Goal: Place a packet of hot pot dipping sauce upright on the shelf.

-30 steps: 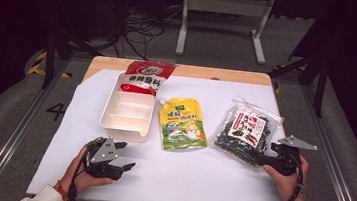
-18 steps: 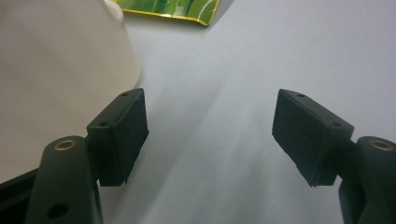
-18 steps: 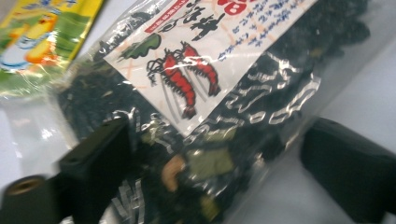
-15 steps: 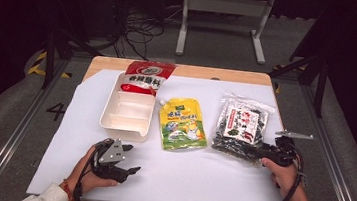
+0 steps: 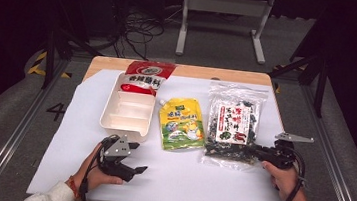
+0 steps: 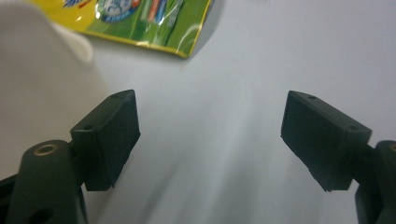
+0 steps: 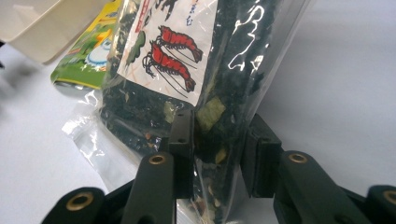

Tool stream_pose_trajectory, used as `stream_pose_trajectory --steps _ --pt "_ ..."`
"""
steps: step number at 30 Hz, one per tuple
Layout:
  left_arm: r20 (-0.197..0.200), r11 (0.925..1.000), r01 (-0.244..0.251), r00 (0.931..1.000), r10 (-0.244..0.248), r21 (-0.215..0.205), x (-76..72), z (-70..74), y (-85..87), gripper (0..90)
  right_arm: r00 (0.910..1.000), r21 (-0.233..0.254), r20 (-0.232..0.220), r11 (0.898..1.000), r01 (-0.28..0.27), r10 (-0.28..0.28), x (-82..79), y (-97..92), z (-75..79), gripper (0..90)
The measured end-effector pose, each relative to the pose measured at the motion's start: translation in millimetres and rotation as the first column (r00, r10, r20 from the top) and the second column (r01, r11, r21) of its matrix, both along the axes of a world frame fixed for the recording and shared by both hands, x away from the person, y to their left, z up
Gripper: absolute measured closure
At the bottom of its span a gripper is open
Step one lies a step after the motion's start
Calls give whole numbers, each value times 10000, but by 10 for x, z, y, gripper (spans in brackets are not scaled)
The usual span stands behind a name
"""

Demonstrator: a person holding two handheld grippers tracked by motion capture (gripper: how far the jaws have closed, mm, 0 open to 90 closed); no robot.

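Note:
A clear bag of dark seaweed (image 5: 232, 127) with a shrimp label lies at the right of the white sheet. My right gripper (image 5: 255, 151) is at its near right corner. In the right gripper view the bag (image 7: 187, 60) fills the gap of the right gripper (image 7: 219, 145); the jaws have just been closing and the pads pinch it. My left gripper (image 5: 140, 158) lies near the front edge, just in front of the white tray (image 5: 110, 107). Its jaws have just been opening, and the left gripper (image 6: 210, 135) has only bare sheet between its pads.
The tray has several compartments, and a red pouch (image 5: 145, 73) lies over its far end. A yellow-green pouch (image 5: 182, 124) lies between tray and seaweed bag; its corner (image 6: 154, 23) is ahead of the left jaws. The wooden table edge (image 5: 209, 73) runs behind.
The seaweed bag has swung from tilted to straight. The right jaws have narrowed onto its corner. The left gripper has slid a little to the right and its jaws stand wider.

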State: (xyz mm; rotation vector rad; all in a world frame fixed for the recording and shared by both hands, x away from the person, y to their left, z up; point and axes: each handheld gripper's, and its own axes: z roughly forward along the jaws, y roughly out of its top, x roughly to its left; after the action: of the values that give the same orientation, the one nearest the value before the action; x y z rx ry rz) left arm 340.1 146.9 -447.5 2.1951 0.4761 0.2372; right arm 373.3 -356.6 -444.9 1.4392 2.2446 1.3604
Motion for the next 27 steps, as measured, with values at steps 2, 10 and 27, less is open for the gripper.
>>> stream_pose_trajectory --steps 2,10,27 --pt "-147 9995 114 9998 -118 -280 32 35 -93 191 9989 -128 340 9994 -310 314 -19 42 -4 690" --pt "-213 9949 624 9977 -642 -788 162 168 -570 154 9817 -704 1330 9893 -1280 1364 -87 255 -6 689" --pt "-1076 9905 221 9935 -369 -1358 426 155 -827 158 9022 -1687 2459 9323 -3201 3543 -308 892 11 689"
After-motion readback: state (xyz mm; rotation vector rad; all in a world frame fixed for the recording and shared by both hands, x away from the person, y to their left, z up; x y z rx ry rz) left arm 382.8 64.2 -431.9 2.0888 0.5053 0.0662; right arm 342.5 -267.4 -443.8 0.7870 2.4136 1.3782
